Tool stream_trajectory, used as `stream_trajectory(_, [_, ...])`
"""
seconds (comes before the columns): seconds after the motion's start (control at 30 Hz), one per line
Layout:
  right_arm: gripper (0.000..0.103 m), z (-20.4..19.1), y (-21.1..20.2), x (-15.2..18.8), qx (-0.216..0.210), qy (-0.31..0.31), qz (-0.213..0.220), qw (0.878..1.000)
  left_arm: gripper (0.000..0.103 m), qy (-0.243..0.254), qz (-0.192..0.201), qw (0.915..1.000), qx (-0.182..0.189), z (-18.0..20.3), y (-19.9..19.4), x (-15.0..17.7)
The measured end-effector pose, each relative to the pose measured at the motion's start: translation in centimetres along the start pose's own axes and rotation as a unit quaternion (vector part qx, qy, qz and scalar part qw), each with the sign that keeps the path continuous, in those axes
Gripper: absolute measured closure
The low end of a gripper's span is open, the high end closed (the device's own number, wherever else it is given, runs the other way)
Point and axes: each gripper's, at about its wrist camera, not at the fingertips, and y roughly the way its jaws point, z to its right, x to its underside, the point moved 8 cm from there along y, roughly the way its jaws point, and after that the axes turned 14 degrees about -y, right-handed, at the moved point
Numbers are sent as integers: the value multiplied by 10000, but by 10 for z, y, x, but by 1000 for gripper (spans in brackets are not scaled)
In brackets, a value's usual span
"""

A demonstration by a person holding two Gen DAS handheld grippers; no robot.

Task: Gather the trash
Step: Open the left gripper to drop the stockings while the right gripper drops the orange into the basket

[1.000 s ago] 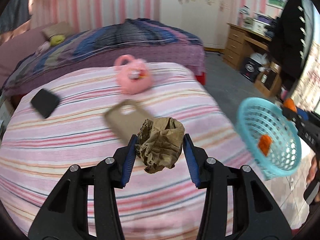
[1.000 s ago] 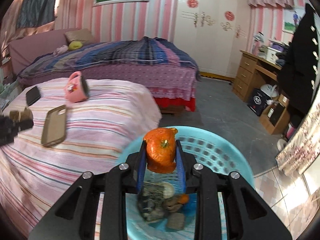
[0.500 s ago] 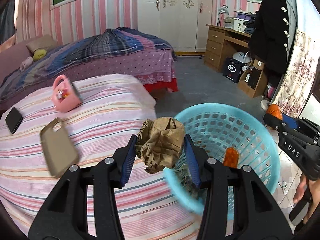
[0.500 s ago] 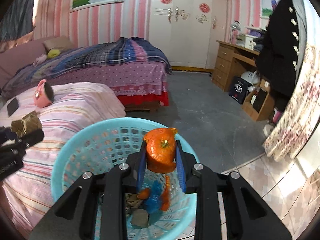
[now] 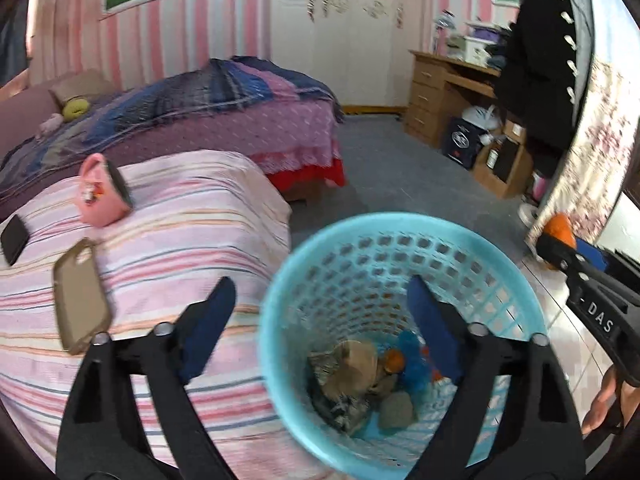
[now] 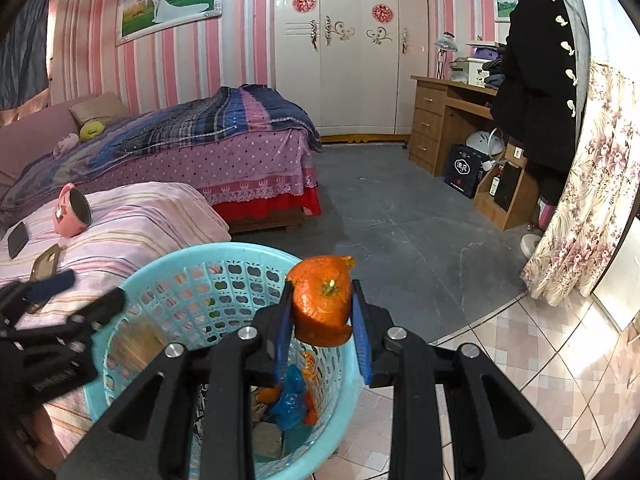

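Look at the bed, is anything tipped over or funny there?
Yes. The pink mug lies on its side on the striped bedspread, its open mouth facing sideways instead of up. Near it a phone case and a black phone lie loose on the cover. Nothing looks spilled around the mug.

The basket [image 5: 280, 312] stands on the floor just right of the near bed [image 5: 192, 216], on which a cup [image 5: 102, 194], phone case [image 5: 78, 294] and phone [image 5: 14, 234] lie.
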Motion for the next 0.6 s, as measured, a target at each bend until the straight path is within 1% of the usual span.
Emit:
stream_trajectory(0.1, [76, -1, 0, -1, -21, 3, 37, 10000, 10, -96, 91, 9998, -163, -19, -7, -7])
stream_trajectory(0.2, [76, -8, 1, -1, -82, -6, 64, 9999, 6, -91, 325, 9986, -408, -42, -20, -14])
stream_trajectory(0.23, [76, -9, 1, 0, -83, -23, 61, 9999, 6, -119, 438, 9977, -500, -53, -27, -17])
stream_trajectory(0.3, [76, -15, 3, -2, -99, -94, 66, 9999, 6, -190, 531, 9969, -552, -66, -36, -21])
stream_trajectory(0.5, [75, -35, 10, -10, -228, -169, 99, 9995, 6, -408, 685, 9932, -853, -114, -62, -27])
stream_trajectory(0.57, [75, -42, 14, -11, -277, -195, 43, 9994, 6, -501, 738, 9917, -925, -130, -74, -28])
stream_trajectory(0.6, [74, -49, 18, -11, -352, -240, -63, 9991, 6, -512, 749, 9915, -935, -135, -78, -27])
